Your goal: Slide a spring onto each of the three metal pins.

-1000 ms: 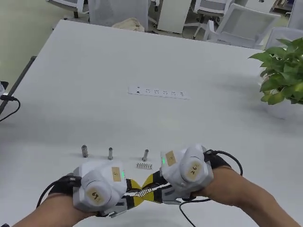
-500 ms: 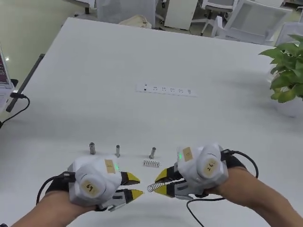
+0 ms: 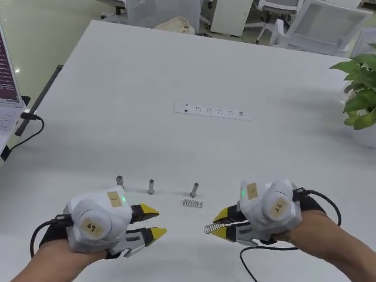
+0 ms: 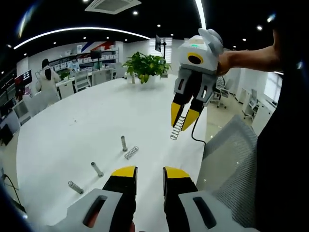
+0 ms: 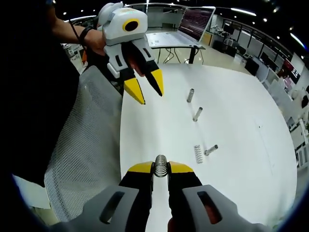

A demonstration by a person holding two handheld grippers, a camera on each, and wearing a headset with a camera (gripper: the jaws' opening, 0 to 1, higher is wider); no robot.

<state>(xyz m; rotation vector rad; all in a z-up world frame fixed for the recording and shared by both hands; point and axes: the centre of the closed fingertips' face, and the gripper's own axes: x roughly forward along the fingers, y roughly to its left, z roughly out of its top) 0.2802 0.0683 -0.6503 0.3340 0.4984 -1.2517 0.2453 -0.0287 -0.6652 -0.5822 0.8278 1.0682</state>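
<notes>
Right gripper (image 3: pixel 218 225) is clamped on a spring (image 3: pixel 210 228), pinched near one end. Most of the coil juts past the jaw tips, probably so its open end can lead onto a pin. Left gripper (image 3: pixel 154 221) faces it across a clear gap, jaws moderately apart and holding nothing. It looks free to steady something, though that is a guess. The three pins stand upright in a row ahead of both grippers. The far pin (image 3: pixel 120 180), the one farthest from the right gripper, already wears a spring. The middle pin (image 3: pixel 151 187) and the near pin (image 3: pixel 194 190) are bare. A loose spring (image 3: pixel 192 203) lies flat just beside the near pin, on the gripper side. The near pin seems the likely next target. The loose spring lies in the low approach line, so coming down from above looks safer than sliding in. The table (image 3: pixel 176 64) is bare beyond the pins out to the power strip (image 3: pixel 212 111), giving plenty of forward room. Its near edge runs close behind both grippers, leaving little room to draw back.
</notes>
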